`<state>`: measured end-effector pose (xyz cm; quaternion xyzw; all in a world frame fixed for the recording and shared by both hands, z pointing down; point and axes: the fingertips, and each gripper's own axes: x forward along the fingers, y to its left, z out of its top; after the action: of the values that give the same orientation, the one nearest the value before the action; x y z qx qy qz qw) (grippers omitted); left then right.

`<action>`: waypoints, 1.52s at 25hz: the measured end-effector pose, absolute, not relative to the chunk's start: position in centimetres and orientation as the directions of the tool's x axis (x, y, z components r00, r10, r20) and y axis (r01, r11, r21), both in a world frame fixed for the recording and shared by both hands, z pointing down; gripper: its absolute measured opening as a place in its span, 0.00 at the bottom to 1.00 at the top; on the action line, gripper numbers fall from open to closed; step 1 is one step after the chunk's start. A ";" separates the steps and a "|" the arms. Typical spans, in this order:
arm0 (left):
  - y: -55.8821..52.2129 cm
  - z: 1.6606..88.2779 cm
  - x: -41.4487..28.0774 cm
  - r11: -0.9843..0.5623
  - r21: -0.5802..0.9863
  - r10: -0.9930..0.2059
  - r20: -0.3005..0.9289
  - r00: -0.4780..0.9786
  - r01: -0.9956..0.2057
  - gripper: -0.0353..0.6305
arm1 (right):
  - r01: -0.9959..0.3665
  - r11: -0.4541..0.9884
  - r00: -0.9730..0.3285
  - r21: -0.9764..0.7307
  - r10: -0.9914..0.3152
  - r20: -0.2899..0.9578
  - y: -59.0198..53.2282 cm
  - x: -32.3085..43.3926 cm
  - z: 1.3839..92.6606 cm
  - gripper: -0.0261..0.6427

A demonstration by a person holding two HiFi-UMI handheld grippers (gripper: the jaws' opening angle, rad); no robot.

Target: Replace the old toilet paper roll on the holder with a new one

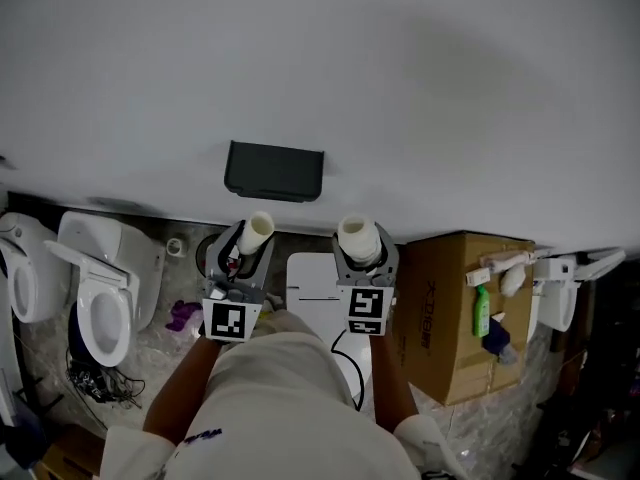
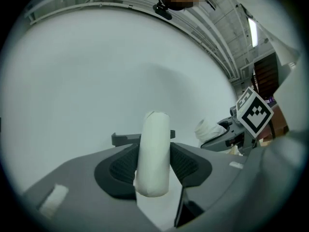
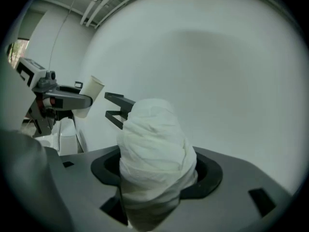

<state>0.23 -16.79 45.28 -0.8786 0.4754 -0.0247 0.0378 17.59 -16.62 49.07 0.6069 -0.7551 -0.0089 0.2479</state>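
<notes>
A black wall holder (image 1: 274, 171) hangs empty on the white wall, straight ahead of both grippers. My left gripper (image 1: 250, 245) is shut on a thin, nearly bare old roll (image 1: 257, 230), which stands upright between the pads (image 2: 153, 151). The holder (image 2: 121, 138) shows just behind it. My right gripper (image 1: 362, 254) is shut on a fuller white toilet paper roll (image 1: 357, 236), loosely wound and bulging above the jaws (image 3: 154, 146). In the right gripper view the holder (image 3: 118, 111) lies to the left of that roll, beyond it the left gripper (image 3: 54, 98) and its tube (image 3: 91, 89).
Two white toilets (image 1: 100, 288) stand at the left, with cables (image 1: 98, 382) and a purple scrap (image 1: 183, 314) on the floor. A white bin (image 1: 312, 280) sits below the grippers. At the right, a cardboard box (image 1: 445, 313) carries a green bottle (image 1: 481, 313).
</notes>
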 end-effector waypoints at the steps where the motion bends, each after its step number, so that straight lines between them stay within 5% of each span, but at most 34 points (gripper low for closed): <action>1: -16.8 45.3 -0.2 -0.527 -0.074 -0.849 0.005 0.528 -0.846 0.36 | -0.895 0.274 -0.136 0.351 -0.919 0.369 -16.9 17.5 49.2 0.50; 13: -17.4 45.2 -2.1 -0.472 -0.048 -0.881 -0.021 0.473 -0.880 0.36 | -0.660 0.308 -0.018 0.685 -0.918 0.396 -19.0 17.0 51.0 0.50; 38: -17.4 45.7 -4.2 -0.456 -0.022 -0.890 -0.022 0.456 -0.890 0.36 | -0.093 0.324 0.065 0.941 -0.942 0.331 -22.4 14.0 54.0 0.50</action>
<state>-4.23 -17.44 45.70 -0.8531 0.5215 0.0037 0.0151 13.96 -22.38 53.96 0.4494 -0.5755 -0.3689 0.5752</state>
